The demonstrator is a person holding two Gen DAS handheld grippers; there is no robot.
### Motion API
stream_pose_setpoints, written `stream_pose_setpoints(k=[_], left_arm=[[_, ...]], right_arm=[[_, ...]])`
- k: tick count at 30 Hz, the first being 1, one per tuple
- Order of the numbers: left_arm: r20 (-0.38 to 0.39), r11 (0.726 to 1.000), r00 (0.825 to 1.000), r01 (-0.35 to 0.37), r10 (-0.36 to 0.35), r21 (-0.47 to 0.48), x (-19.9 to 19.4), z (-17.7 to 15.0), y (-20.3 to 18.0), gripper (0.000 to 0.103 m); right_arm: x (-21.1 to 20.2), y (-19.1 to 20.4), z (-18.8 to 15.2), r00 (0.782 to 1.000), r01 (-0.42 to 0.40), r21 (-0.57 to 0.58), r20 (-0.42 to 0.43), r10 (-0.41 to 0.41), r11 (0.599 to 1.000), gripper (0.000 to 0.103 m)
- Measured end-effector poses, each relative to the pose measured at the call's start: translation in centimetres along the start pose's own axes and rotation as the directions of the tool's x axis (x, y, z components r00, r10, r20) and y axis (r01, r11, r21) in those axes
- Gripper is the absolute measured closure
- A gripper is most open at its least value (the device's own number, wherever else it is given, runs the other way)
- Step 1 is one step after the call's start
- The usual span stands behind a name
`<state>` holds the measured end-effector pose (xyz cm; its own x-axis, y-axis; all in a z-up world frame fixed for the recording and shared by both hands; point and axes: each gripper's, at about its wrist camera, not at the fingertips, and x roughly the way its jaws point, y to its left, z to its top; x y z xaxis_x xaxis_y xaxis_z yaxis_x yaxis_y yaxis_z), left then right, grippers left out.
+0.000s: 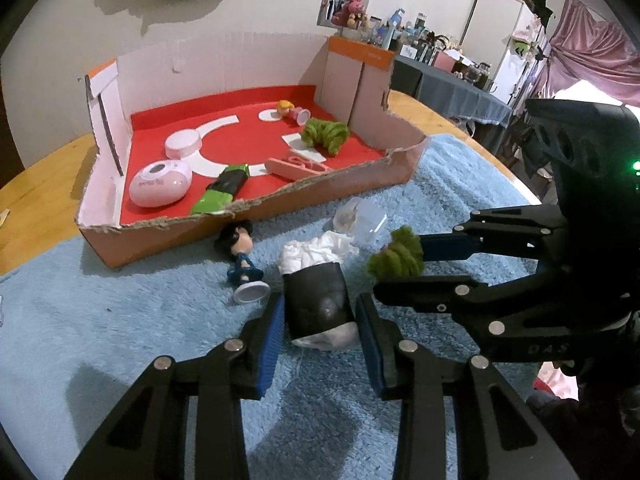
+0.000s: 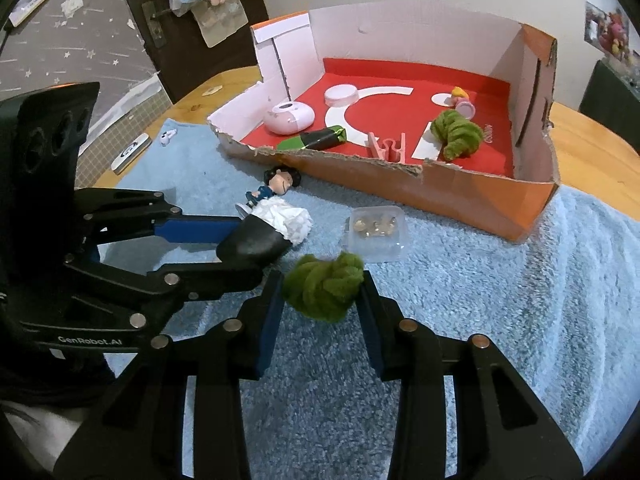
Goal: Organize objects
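Note:
A black roll stuffed with white tissue [image 1: 316, 300] lies on the blue towel [image 1: 120, 340], and my left gripper [image 1: 319, 306] is shut on it, one blue pad on each side. The right wrist view shows the same roll [image 2: 256, 244] between the left gripper [image 2: 246, 248] fingers. My right gripper [image 2: 322, 292] is shut on a green fuzzy bundle [image 2: 324, 288]. From the left wrist it appears as the green bundle [image 1: 396, 256] in the right gripper [image 1: 400, 266]. Both sit just in front of the cardboard box [image 1: 168, 236].
The torn box's [image 2: 480, 200] red floor holds a pink oval case [image 2: 288, 118], a white lid [image 2: 341, 95], a green-black packet [image 2: 316, 140], a pink clip [image 2: 388, 146], another green bundle [image 2: 458, 134] and a small doll [image 2: 462, 102]. A dark-haired figurine [image 2: 278, 184] and a clear plastic box [image 2: 376, 236] lie on the towel.

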<state>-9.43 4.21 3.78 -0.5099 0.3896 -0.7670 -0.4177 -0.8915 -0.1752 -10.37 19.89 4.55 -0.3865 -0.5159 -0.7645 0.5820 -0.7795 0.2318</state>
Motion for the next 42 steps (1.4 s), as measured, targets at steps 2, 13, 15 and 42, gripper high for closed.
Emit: stream_pose_setpoints(k=[2,13,15,42], left_arm=[[0.012,1.000,1.000,0.001,-0.001,0.003,-0.5,0.0,-0.1,0.065],[0.092,1.000,0.996,-0.005,0.005,0.003,-3.5,0.3,-0.2,0.065],[0.099,1.000,0.995,-0.002,0.002,0.002,-3.9,0.3,0.0,0.065],[0.127,1.000,0.992,-0.005,0.007,-0.011,-5.0,0.4,0.3,0.065]], right_arm=[[-0.3,0.1,0.0,1.000,0.003,0.000,0.009,-0.003,1.000,0.068],[-2.6,1.0,0.6,0.997,0.020,-0.013,0.069,-0.019,1.000,0.068],[-2.9,1.1,0.8,0.997,0.023,-0.015,0.078,-0.022,1.000,0.068],[-3.3,1.9,1.3,0.997,0.018,-0.044,0.082,-0.015,0.999,0.068]])
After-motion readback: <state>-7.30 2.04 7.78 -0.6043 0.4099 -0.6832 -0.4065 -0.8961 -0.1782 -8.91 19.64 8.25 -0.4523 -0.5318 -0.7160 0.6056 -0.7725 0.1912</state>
